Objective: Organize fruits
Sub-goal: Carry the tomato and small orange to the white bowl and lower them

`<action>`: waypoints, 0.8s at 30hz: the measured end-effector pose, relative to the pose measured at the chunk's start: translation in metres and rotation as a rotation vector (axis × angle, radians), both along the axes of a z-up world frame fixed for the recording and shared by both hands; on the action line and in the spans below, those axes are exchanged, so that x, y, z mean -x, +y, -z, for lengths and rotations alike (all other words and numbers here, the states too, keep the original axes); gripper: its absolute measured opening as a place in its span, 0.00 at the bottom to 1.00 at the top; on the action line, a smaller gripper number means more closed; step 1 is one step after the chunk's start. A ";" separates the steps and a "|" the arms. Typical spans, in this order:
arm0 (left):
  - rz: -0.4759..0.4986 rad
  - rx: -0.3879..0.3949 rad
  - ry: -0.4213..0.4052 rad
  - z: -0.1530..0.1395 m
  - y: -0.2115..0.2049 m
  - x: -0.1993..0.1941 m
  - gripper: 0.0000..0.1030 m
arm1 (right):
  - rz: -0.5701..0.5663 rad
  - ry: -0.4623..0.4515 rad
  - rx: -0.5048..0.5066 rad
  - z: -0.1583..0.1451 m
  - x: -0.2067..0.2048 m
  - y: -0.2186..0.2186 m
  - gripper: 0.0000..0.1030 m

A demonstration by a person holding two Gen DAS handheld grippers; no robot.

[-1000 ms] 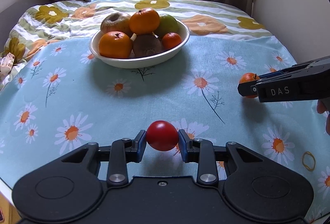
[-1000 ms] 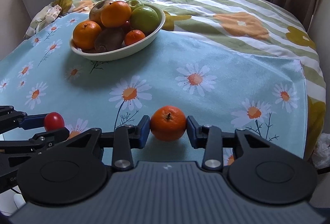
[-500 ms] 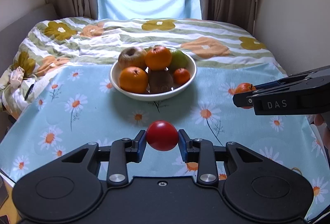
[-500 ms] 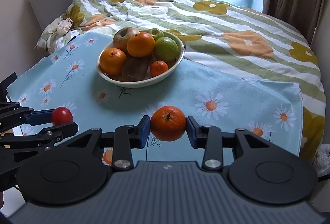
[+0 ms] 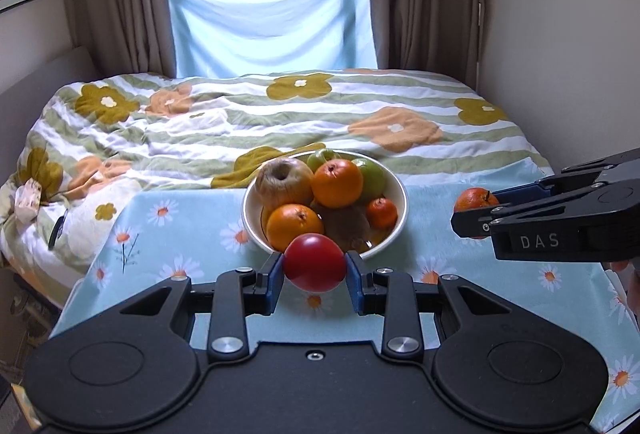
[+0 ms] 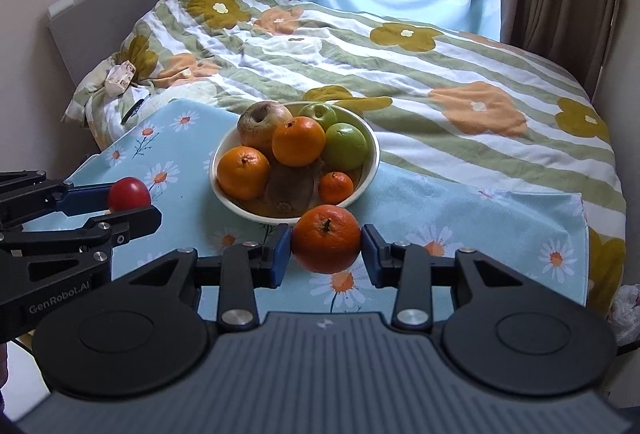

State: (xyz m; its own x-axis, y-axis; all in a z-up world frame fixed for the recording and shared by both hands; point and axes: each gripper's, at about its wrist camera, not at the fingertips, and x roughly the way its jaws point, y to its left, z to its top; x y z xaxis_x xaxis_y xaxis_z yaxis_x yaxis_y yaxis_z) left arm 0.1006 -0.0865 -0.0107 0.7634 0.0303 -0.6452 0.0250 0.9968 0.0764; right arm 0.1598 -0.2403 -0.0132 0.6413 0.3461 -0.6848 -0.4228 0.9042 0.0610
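Two fruits are riding in the air at once, and that is where the trouble is lurking: the white bowl (image 6: 370, 162) is already sitting heaped with oranges, green apples, a brownish apple, a kiwi and a small mandarin, so anything dropped onto that pile is likely rolling straight off and across the daisy-print cloth (image 6: 500, 218) toward the bed's edge. Both loads are round and smooth, gripped only at their sides, so a tilt or a bump between the two tools, which are travelling close together, could be popping one loose. Looking at the left gripper (image 5: 315, 276), its blue pads are pinching a glossy red tomato (image 5: 314, 263) snugly, jaws drawn in tight around it, and the fruit is hanging clear of the cloth just in front of the bowl's near rim. Over on the right gripper (image 6: 326, 254), the pads are clamping a tangerine (image 6: 326, 239), stem facing the camera, jaws standing a touch wider for the bigger fruit, and it too is hovering just short of the bowl. Judging by this, both hands are carrying their catch toward the bowl, and finding a stable hollow among the heaped fruit is looking like the tricky part.
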 end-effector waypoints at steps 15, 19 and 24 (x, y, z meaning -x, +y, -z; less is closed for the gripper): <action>0.162 0.012 0.035 0.012 0.077 -0.079 0.35 | 0.196 0.032 -0.023 0.004 -0.043 0.067 0.51; 0.198 0.009 0.054 0.023 0.085 -0.101 0.35 | 0.243 0.041 -0.025 0.008 -0.053 0.078 0.51; 0.238 0.013 0.091 0.041 0.093 -0.126 0.35 | 0.290 0.060 -0.024 0.016 -0.061 0.089 0.51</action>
State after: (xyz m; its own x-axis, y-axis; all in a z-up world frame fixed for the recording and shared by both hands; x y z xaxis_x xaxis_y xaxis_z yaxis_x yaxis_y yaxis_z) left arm 0.2263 0.0066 -0.0522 0.6867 -0.1518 -0.7109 0.2649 0.9630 0.0502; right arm 0.2211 -0.1513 -0.0288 0.6746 0.1707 -0.7181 -0.1416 0.9848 0.1011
